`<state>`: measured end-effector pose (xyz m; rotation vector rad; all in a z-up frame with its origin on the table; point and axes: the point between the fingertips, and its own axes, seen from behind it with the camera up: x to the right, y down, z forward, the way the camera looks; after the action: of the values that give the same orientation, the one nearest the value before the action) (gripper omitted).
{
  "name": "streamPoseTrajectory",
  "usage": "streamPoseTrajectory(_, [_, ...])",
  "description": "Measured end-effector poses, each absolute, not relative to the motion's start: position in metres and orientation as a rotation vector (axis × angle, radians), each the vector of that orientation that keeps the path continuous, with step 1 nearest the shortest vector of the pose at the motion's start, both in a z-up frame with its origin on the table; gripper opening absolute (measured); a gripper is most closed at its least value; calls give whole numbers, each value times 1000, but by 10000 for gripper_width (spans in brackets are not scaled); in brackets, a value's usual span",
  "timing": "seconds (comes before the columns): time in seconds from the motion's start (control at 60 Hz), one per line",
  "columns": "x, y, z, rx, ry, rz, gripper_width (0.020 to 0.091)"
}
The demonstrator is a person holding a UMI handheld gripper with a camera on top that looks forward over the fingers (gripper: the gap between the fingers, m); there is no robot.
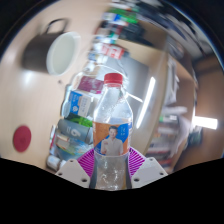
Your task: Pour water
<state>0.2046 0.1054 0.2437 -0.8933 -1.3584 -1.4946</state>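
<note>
Tongs: your gripper [111, 168] is closing on the red-capped water bottle [115, 130]; both fingers are pressing on its lower body, one at each side.
Pads: the magenta pads [88, 160] are showing at the left and at the right of the bottle, and they are touching its clear plastic.
Task's thing: the red-capped water bottle is sitting between your fingers and is rising up and away from them, a little tilted; its red cap [115, 78] is staying on the neck.
Label: an orange and blue label [116, 137] is wrapping the bottle just above the fingers; the print on it is too small to read.
Second bottle: another clear bottle with a blue and green label [76, 112] is standing just beside the held one, beyond your left finger, and is partly hiding behind it.
Table: a pale tabletop [25, 95] is lying under and behind the bottles.
Mug: a dark mug with a white inside [55, 47] is standing well beyond the bottles.
Red thing: a small red round object [21, 138] is lying on the table, apart from your left finger; I cannot tell what it is.
</note>
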Motion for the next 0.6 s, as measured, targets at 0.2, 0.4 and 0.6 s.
streamPoseTrajectory(0.2, [254,112,217,-1440,-671,-700,412])
streamPoseTrajectory(0.4, [278,121,147,-1687,-95,93,411])
streamPoseTrajectory(0.6, [277,126,93,-1693,-125,126,411])
